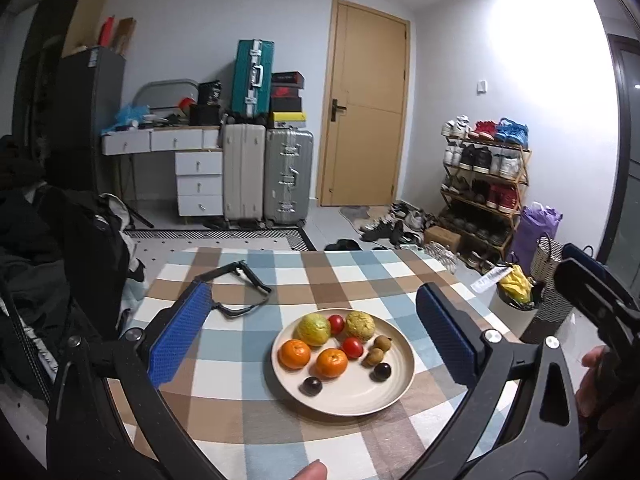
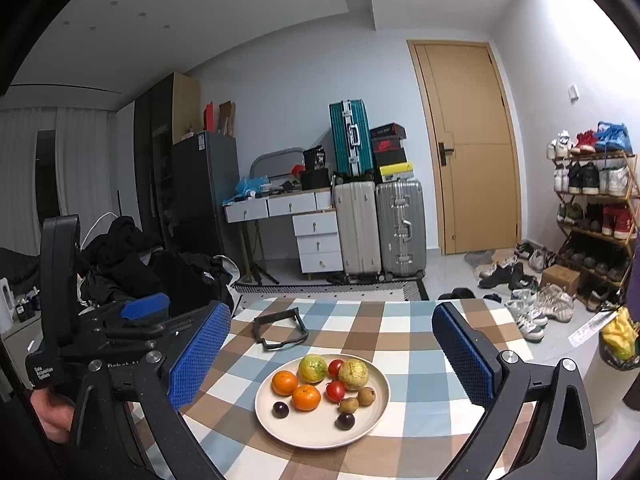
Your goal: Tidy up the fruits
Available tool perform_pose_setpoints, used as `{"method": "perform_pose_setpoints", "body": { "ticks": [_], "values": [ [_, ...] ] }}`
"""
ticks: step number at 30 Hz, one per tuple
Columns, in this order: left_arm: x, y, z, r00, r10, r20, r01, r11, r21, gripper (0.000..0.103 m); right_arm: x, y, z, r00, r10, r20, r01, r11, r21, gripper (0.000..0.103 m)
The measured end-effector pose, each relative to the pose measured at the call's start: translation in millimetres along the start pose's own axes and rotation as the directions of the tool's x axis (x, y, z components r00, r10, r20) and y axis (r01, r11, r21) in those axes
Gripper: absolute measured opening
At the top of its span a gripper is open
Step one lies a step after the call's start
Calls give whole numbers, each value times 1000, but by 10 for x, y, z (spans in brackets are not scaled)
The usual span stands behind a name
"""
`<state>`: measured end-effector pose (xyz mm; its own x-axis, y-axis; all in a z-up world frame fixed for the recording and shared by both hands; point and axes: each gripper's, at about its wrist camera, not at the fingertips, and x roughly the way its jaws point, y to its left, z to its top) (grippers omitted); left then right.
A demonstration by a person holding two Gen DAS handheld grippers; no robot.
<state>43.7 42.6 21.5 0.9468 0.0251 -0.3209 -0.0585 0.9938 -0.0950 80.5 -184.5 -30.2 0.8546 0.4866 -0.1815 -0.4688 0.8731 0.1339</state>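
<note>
Sitting on the round cream-coloured plate [image 1: 394,394] are all the fruits: two orange tangerines [image 1: 295,353], two small red tomatoes [image 1: 352,347], two yellow-green bumpy guavas [image 1: 313,329], two brown kiwi-like fruits [image 1: 374,357] and two dark purple plums [image 1: 381,371]. The plate rests on the blue, brown and white checked tablecloth [image 1: 224,376], straight ahead of and below both tools, framed between each pair of blue-padded fingers. The round fruits offer no useful long axis. The left gripper [image 1: 316,340] is spread wide and holds nothing; the right gripper [image 2: 332,360] is likewise wide apart and empty. Neither looks clearly nearer, though the plums lie on the plate's near side. Beyond the plate lies a black angular frame-like object [image 2: 280,330]. The left tool's body, seen from the right wrist, carries small white lettering, possibly "Data Acquisition System". A red shoebox [image 2: 387,146] behind shows a swoosh logo.
</note>
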Motion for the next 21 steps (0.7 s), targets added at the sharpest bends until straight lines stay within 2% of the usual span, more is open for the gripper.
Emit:
{"method": "perform_pose_setpoints", "body": {
  "ticks": [7, 16, 21],
  "values": [
    [-144, 139, -296, 998, 40, 38, -40, 999, -4, 102, -204, 79, -171, 998, -41, 48, 43, 998, -51, 103],
    [-65, 217, -872, 997, 63, 35, -65, 997, 43, 102, -223, 50, -622, 995, -96, 29, 98, 991, -90, 103],
    [-6, 210, -1100, 996, 75, 40, -78, 994, 73, 102, -120, 27, -912, 990, -137, -11, 135, 983, -122, 103]
  ]
}}
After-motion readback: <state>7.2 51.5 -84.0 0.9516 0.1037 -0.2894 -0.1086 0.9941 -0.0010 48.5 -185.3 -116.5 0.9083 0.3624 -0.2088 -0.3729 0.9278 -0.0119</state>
